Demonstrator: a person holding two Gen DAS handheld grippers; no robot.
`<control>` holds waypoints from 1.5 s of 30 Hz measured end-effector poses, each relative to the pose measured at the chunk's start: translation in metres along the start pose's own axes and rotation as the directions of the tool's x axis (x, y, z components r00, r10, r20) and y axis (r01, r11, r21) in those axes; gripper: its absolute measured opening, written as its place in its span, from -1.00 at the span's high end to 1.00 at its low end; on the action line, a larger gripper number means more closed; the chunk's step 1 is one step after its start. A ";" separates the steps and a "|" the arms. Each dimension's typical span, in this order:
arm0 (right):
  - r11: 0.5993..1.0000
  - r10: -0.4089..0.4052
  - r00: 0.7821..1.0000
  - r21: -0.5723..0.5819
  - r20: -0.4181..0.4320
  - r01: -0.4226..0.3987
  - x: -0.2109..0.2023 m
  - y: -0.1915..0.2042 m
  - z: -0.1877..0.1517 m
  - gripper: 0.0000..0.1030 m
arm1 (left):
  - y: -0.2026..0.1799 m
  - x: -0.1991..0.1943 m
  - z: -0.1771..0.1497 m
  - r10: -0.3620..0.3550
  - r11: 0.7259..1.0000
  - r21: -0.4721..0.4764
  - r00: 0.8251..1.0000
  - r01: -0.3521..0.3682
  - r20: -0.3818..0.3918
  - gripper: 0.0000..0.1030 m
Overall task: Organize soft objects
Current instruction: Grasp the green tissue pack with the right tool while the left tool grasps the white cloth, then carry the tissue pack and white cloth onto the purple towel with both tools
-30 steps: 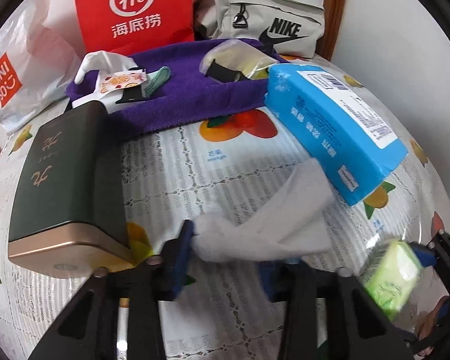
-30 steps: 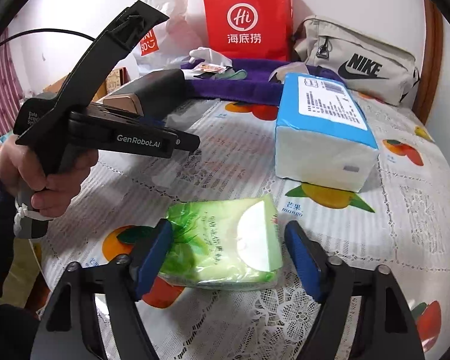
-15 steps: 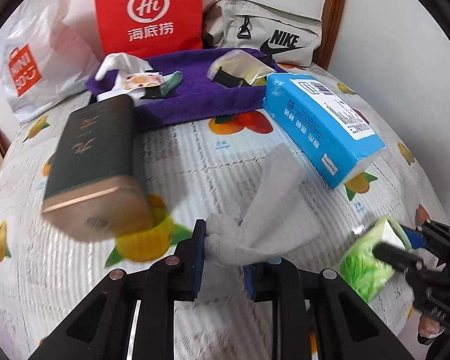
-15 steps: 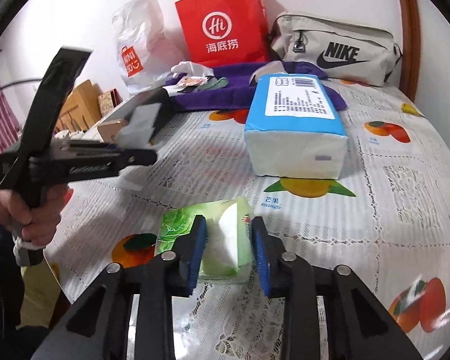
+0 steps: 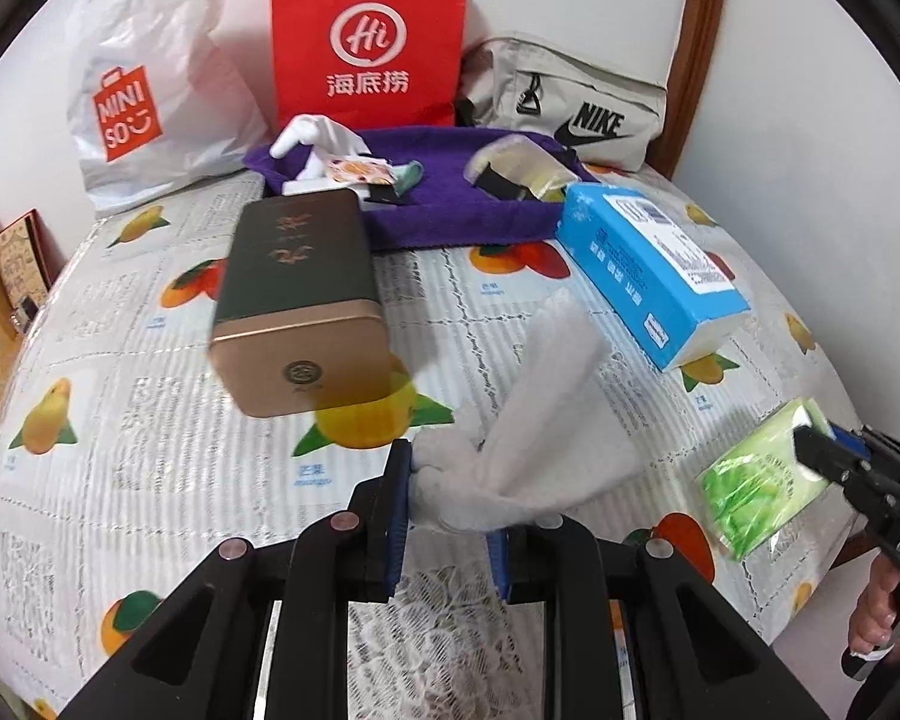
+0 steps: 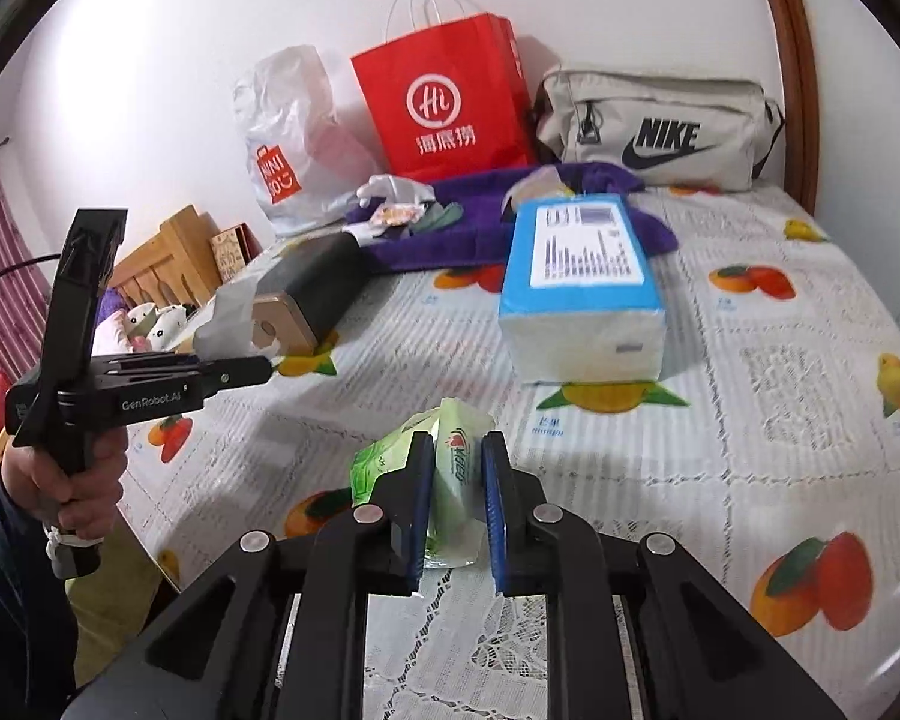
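Observation:
My left gripper (image 5: pixel 450 510) is shut on a white cloth (image 5: pixel 546 420) and holds it above the fruit-print tablecloth (image 5: pixel 150 420). It also shows in the right wrist view (image 6: pixel 264 369), with the cloth (image 6: pixel 225 324) hanging from it. My right gripper (image 6: pixel 456 510) is shut on a green tissue pack (image 6: pixel 450 462), lifted off the table. That pack (image 5: pixel 762 480) shows at the right of the left wrist view. A purple towel (image 5: pixel 450 210) lies at the back with a white glove (image 5: pixel 318 138) and small packets on it.
A dark green tin with a gold end (image 5: pixel 297 300) lies left of centre. A blue tissue package (image 5: pixel 648 276) lies to the right. A red paper bag (image 5: pixel 369 42), a white Miniso bag (image 5: pixel 150 102) and a grey Nike bag (image 5: pixel 570 102) stand against the wall.
Both grippers closed, the left on the white cloth and the right on the green tissue pack, and both have lifted them and pulled back from the table.

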State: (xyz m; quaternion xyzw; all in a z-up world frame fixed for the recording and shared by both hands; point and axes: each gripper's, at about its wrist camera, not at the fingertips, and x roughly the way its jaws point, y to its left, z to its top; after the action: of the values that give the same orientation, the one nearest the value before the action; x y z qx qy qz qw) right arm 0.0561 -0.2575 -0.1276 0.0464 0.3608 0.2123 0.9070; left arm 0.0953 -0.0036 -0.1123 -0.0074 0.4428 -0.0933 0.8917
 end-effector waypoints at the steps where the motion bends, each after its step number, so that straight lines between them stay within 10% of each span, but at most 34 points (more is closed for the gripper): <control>1: 1.000 -0.004 1.000 0.000 0.005 0.004 -0.002 -0.001 0.002 0.68 | 0.002 -0.002 0.000 0.003 1.000 -0.003 1.000 -0.003 0.003 0.59; 45: 0.997 -0.052 0.985 -0.054 0.165 0.062 -0.006 -0.009 0.160 0.68 | 0.034 -0.046 0.113 0.056 0.993 -0.110 0.988 -0.041 0.143 0.59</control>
State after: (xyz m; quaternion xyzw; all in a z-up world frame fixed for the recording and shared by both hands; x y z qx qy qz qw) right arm 0.1633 -0.2572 -0.0078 0.0266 0.2798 0.1924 0.9402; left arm 0.1629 0.0300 -0.0105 -0.0512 0.3808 -0.0468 0.9221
